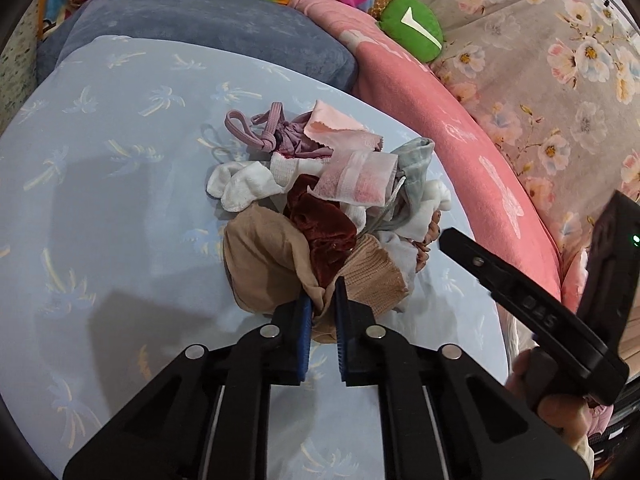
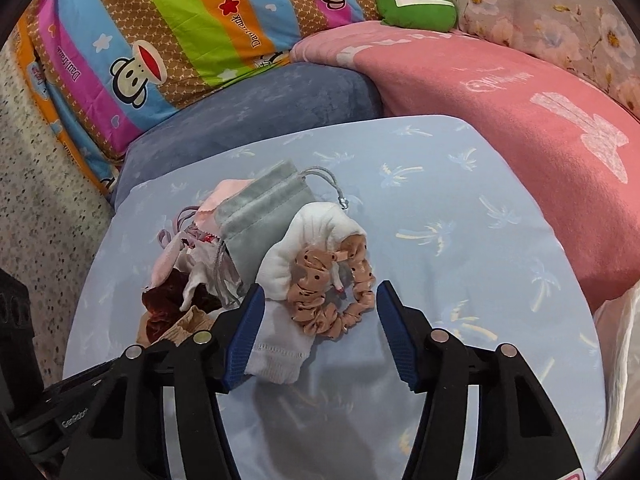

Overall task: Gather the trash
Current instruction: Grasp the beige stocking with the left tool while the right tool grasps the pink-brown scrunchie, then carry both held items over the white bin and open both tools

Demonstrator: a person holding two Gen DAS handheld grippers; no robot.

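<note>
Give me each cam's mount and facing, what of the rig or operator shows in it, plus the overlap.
Left wrist: sits on the left gripper, looks along its fingers at the cloth pile on the light blue sheet; the fingers pinch a tan fabric; the right gripper and a hand show at right.
Right wrist: sits on the right gripper, fingers open around a tan scrunchie; part of the left gripper's body shows at left.
Shared: pile, sheet, dark red scrunchie, grey drawstring pouch, pink blanket, green cushion.

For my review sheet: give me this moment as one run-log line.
left gripper: shut on tan stocking | right gripper: open around polka-dot scrunchie | pile on blue cushion
</note>
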